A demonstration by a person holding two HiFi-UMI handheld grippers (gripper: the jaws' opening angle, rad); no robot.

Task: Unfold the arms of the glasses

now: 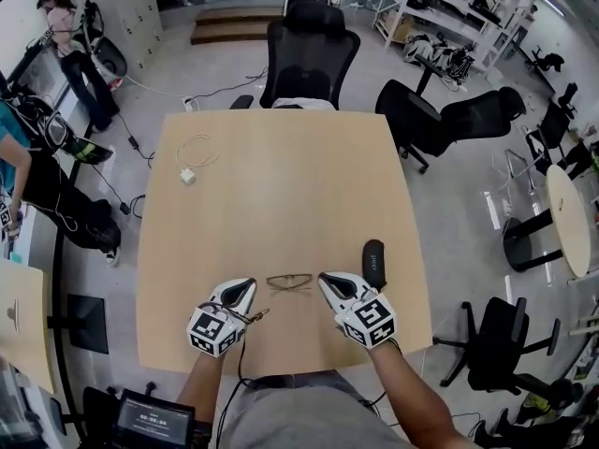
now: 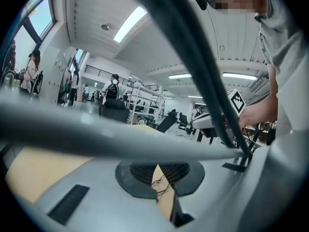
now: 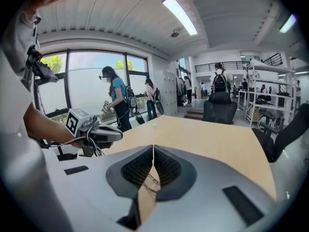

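We have the glasses lying on the light wooden table, close to its near edge and about midway across it. They sit between our two grippers and touch neither. The left gripper is just to their left with its jaws pressed together at the tips and nothing pinched. Through the slit below the tips its own view shows only the tabletop and the thin frame beyond. The right gripper is just to their right, its jaws likewise closed on nothing. A dark oblong case lies just beside the right gripper, towards the table's right edge. It looks closed, so we cannot see what it holds. The broad middle and far half of the table are bare wood, apart from a white charger with its coiled cable near the far left corner. A black office chair stands against the far edge.
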